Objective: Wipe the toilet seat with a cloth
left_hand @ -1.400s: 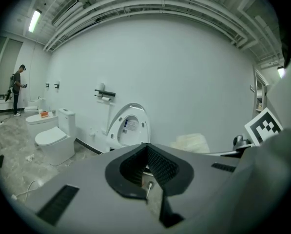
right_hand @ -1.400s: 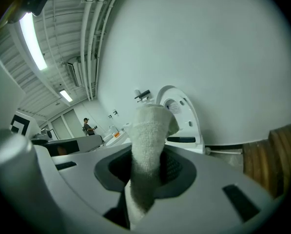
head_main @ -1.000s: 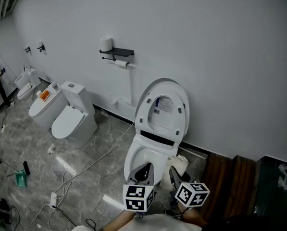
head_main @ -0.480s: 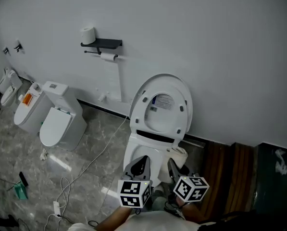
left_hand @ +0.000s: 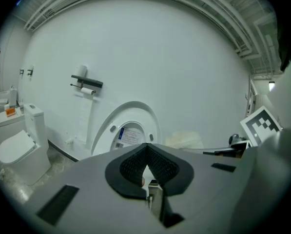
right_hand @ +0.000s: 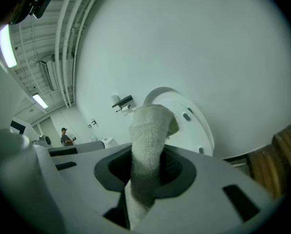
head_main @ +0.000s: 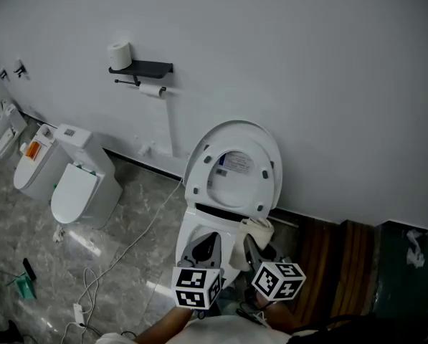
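Note:
A white toilet stands against the wall with its seat and lid [head_main: 231,165] raised upright; its bowl rim [head_main: 192,233] lies just below. Both grippers hover side by side over the front of the bowl. My left gripper [head_main: 205,249] is shut with nothing in it, as its meeting jaws show in the left gripper view [left_hand: 146,151]. My right gripper [head_main: 252,253] is shut on a pale folded cloth [head_main: 256,229]. In the right gripper view the cloth [right_hand: 148,140] sticks up between the jaws, in front of the raised seat [right_hand: 184,116].
A paper holder with rolls [head_main: 141,70] hangs on the wall left of the toilet. Two more toilets [head_main: 76,186] stand further left. A cable [head_main: 120,258] trails over the marble floor. Dark wooden boards [head_main: 337,264] lie to the right. A person [right_hand: 66,136] stands far off.
Both grippers have moved forward, closer to the raised seat, with the cloth still in the right one. The head view has swung, so the neighbouring toilets sit nearer the left edge.

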`<state>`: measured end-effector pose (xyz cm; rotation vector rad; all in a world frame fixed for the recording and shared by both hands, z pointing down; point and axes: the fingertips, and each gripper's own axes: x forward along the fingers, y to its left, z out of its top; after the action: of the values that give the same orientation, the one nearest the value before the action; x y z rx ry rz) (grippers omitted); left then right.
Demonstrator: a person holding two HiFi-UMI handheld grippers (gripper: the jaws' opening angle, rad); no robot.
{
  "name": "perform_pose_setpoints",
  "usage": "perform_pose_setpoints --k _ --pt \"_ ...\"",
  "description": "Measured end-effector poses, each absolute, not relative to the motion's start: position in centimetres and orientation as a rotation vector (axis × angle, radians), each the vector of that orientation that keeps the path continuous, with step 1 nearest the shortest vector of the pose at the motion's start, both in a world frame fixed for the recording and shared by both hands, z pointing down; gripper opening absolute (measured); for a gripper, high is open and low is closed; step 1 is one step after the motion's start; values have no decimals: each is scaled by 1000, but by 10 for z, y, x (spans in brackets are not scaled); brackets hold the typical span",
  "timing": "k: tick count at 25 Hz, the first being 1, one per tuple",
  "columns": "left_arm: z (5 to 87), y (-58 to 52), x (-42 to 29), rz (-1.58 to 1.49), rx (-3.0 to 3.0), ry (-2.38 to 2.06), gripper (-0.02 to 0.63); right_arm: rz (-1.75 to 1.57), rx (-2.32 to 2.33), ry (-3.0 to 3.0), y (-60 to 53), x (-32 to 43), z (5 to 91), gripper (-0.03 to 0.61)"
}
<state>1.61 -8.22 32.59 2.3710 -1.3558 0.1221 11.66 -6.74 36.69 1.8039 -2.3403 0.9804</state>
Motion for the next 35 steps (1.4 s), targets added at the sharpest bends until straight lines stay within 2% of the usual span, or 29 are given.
perform_pose_setpoints --k 6,13,20,27,35 --pt "326 -118 27 81 2320 -1358 0 911 1778 -2335 -120 125 372 89" --pt "320 -171 42 127 2346 -1416 0 674 1771 -2385 -250 132 352 89" --pt "344 -179 36 212 2292 -1466 0 530 1905 -2333 -354 140 357 89" --pt "373 -181 27 230 2233 -1482 0 500 1949 -2329 -360 147 366 89" --pt "387 -164 28 168 2257 -1487 1 380 2100 -2141 -319 200 394 89"
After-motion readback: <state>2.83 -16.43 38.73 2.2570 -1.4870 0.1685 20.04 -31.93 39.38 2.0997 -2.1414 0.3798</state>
